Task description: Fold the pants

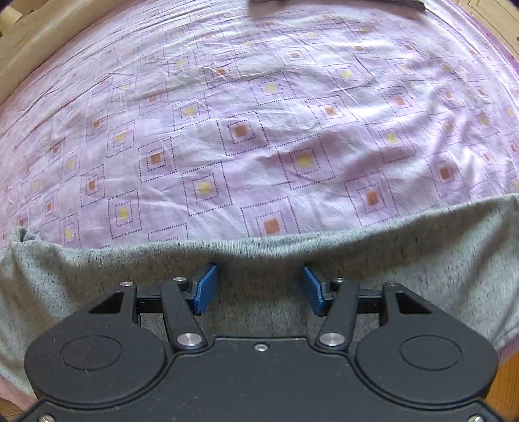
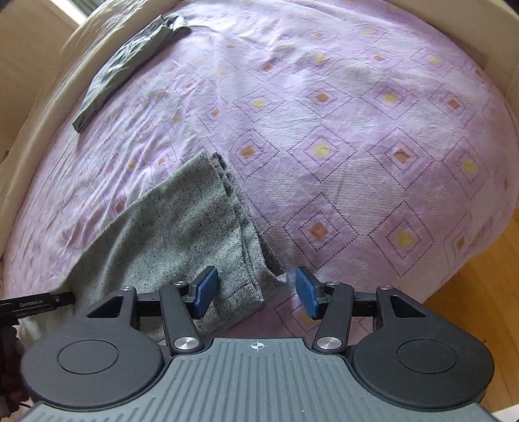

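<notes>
Grey speckled pants [image 1: 405,259] lie along the near edge of a bed with a purple patterned sheet [image 1: 259,130]. In the left wrist view my left gripper [image 1: 259,285] is open, its blue pads over the grey cloth just short of the pants' far edge. In the right wrist view the pants [image 2: 181,233] lie folded lengthwise, their end with layered hems near my right gripper [image 2: 256,289]. The right gripper is open, its left pad over the cloth corner and its right pad over the sheet [image 2: 356,130].
A dark grey folded garment [image 2: 129,68] lies at the far left side of the bed; it also shows at the top of the left wrist view [image 1: 340,3]. A beige bed frame [image 2: 39,97] rims the mattress. Wooden floor [image 2: 470,292] shows at right. The left gripper's body [image 2: 35,303] enters at left.
</notes>
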Motion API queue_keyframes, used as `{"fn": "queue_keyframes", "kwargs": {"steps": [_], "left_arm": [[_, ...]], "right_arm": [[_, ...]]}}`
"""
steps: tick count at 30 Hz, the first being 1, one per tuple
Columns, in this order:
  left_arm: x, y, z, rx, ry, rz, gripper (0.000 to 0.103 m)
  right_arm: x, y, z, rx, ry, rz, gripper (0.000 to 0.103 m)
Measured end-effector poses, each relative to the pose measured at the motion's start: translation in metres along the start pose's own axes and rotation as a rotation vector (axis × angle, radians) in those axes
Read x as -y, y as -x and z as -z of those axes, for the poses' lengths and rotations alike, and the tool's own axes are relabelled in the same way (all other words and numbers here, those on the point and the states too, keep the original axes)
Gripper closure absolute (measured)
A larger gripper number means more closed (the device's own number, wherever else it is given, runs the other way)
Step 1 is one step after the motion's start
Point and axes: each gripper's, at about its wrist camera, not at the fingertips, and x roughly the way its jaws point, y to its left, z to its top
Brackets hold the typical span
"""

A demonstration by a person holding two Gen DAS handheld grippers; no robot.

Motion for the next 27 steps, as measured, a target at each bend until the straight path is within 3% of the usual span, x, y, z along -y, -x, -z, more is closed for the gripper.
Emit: {"fn": "queue_keyframes", "kwargs": {"steps": [5, 8, 10, 14, 17, 20, 23, 26, 27], "left_arm": [[0.006, -0.013, -0.026, -0.012, 0.001, -0.025, 0.038], [0.010, -0.012, -0.034, -0.013, -0.015, -0.037, 0.039], [0.011, -0.008, -0.033, -0.003, -0.025, -0.039, 0.039], [0.011, 0.008, -0.024, 0.019, -0.033, -0.031, 0.040], [0.009, 0.021, -0.013, 0.034, -0.029, -0.021, 0.040], [0.005, 0.028, 0.001, 0.033, -0.014, -0.010, 0.040], [0.001, 0.034, 0.016, 0.031, -0.005, -0.014, 0.040], [-0.004, 0.037, 0.030, 0.024, 0.008, -0.019, 0.040], [-0.005, 0.038, 0.034, 0.021, 0.012, -0.020, 0.040]], "right_arm": [[-0.010, 0.012, 0.019, -0.022, 0.046, -0.017, 0.052], [-0.019, 0.016, 0.026, 0.007, 0.079, -0.041, 0.053], [-0.020, 0.014, 0.024, 0.013, 0.050, -0.086, 0.062], [-0.018, 0.008, 0.016, 0.042, -0.022, -0.097, 0.098], [-0.021, 0.014, 0.012, 0.076, 0.025, -0.060, 0.098], [-0.015, 0.007, 0.016, 0.039, 0.021, -0.001, 0.098], [-0.012, 0.016, 0.022, 0.071, 0.001, -0.056, 0.092], [-0.003, 0.022, 0.027, 0.059, -0.055, -0.083, 0.046], [0.001, 0.021, 0.029, 0.050, -0.070, -0.084, 0.044]]}}
